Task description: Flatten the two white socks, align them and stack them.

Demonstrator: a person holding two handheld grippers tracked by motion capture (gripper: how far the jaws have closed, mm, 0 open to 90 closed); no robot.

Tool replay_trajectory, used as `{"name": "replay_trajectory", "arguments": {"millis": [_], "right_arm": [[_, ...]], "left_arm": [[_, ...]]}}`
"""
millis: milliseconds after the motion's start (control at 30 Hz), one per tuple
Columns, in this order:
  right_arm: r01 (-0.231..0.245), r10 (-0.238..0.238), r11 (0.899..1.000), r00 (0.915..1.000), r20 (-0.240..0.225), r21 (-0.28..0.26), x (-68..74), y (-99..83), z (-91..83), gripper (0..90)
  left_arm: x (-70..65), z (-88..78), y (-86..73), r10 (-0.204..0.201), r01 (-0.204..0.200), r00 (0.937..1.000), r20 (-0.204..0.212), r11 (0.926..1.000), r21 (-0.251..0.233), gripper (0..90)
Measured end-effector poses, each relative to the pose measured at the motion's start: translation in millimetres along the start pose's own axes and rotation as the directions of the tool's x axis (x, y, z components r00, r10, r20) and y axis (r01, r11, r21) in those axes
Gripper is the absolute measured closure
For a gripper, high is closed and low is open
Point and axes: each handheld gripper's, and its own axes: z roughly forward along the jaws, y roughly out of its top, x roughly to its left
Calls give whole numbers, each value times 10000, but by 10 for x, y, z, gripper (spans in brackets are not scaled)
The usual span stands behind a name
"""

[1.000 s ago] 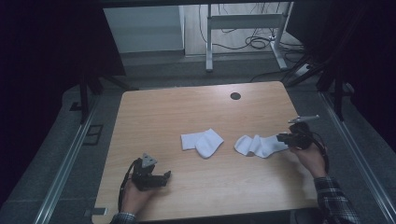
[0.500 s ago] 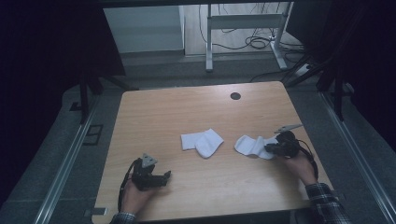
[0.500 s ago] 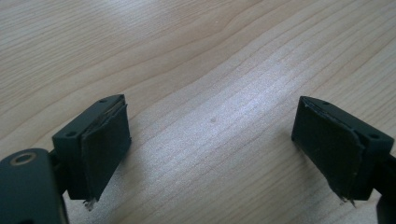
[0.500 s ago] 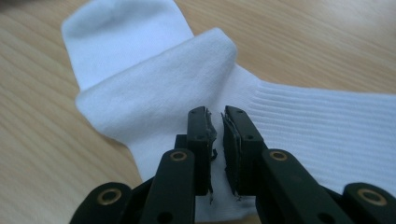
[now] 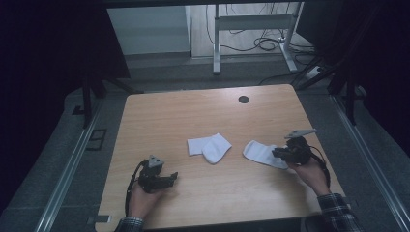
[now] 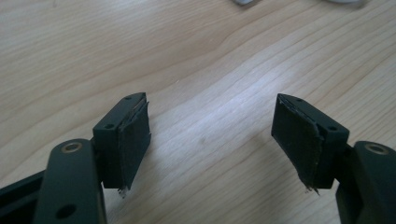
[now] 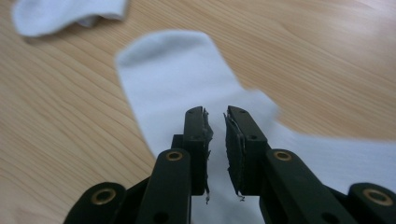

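Across the middle of the high view stretches a pale wooden table (image 5: 193, 121), its grain running lengthwise and a small dark round hole (image 5: 243, 99) set near its far edge. Beyond it, on the floor, stands a white metal frame (image 5: 251, 29) with loose cables (image 5: 261, 43) lying around its feet. On the tabletop lie two white socks. One sock, folded over on itself (image 5: 209, 146), rests near the centre of the table, well apart from both hands. The other sock, lying flat (image 5: 261, 153), sits toward the right side, with its toe end pointing to the middle and its other end under the right gripper (image 5: 285, 155). In the right gripper view this flat sock (image 7: 187, 79) spreads out directly beneath and ahead of the black jaws, which stand almost together with a thin slit between their worn pads (image 7: 201, 135); no cloth can be seen caught in that slit, so the tongs hover closed over the sock without holding it. The left gripper (image 5: 167, 180) rests low at the near left part of the table, held by the person's left hand (image 5: 140, 198), well apart from both socks. Its jaws have just been closing, yet they stand wide apart, with bare wood (image 6: 210, 93) between them.
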Motion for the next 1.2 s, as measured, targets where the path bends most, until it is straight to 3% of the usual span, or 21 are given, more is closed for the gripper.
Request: {"name": "replay_trajectory", "arguments": {"millis": [233,333,500,633,767,900,1100,1200], "right_arm": [[421,-406,9961,9990,-206,781,171,50,344,794],[519,-493,9959,9981,-363,735,272,71,403,794],[938,-892,9928,9940,-629,745,466,151,509,786],[1040,-993,9923,9926,-701,672,487,195,519,747],[776,-750,9956,9959,-501,527,371,185,434,726],[426,-418,9984,9989,-214,382,169,129,300,720],[13,-20,9998,9993,377,178,-142,13,104,695],[-215,211,9998,9973,703,43,-301,-44,-5,682]], "left_arm": [[-135,-29,94,440,-429,9985,330,9986,-325,262],[-222,-11,194,640,-611,9964,559,9968,-520,261],[-429,128,410,866,-808,9885,1241,9954,-510,270],[-636,310,610,1242,-1172,9813,1473,9916,-554,346],[-820,499,800,1610,-1541,9717,1726,9867,-528,449],[-1018,665,976,1920,-1823,9615,1968,9810,-663,534],[-1209,851,1149,2159,-2062,9550,2034,9761,-680,590],[-1286,945,1203,2142,-2069,9568,1967,9767,-574,605]]}}
